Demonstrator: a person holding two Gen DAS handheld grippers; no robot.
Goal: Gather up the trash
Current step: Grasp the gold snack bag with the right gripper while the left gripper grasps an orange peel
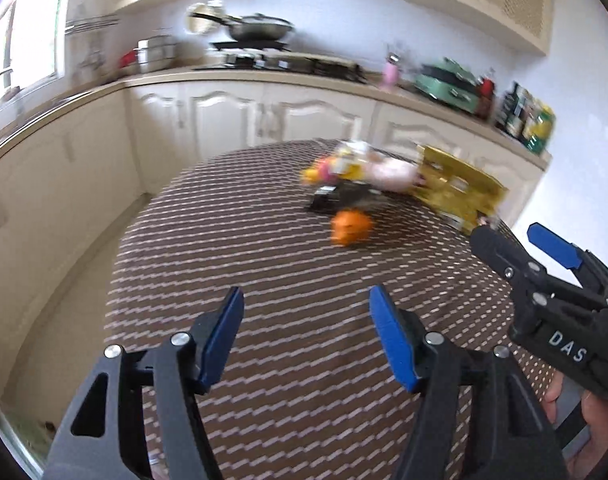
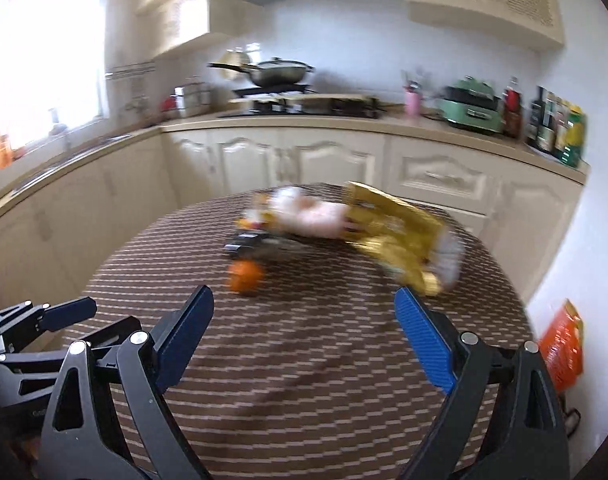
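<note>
A round table [image 1: 263,280] with a brown striped cloth carries a blurred heap of trash at its far side. In the heap lie a gold foil bag [image 1: 460,188] [image 2: 396,236], a pale pink wrapper [image 1: 388,174] [image 2: 316,216], yellow packets [image 1: 336,164], a dark tray-like piece [image 1: 340,196] [image 2: 255,246] and an orange fruit or peel [image 1: 350,228] [image 2: 245,276]. My left gripper [image 1: 306,336] hangs open over the near cloth, nothing between its blue pads. My right gripper [image 2: 304,344] [image 1: 508,236] is open too, near the gold bag's end, empty.
Cream kitchen cabinets and a counter [image 2: 344,124] curve behind the table, with a hob and pan [image 2: 279,72], a green appliance [image 2: 470,110] and bottles [image 2: 556,128]. An orange bag [image 2: 564,352] stands on the floor at right. A hand [image 1: 560,392] holds the right gripper.
</note>
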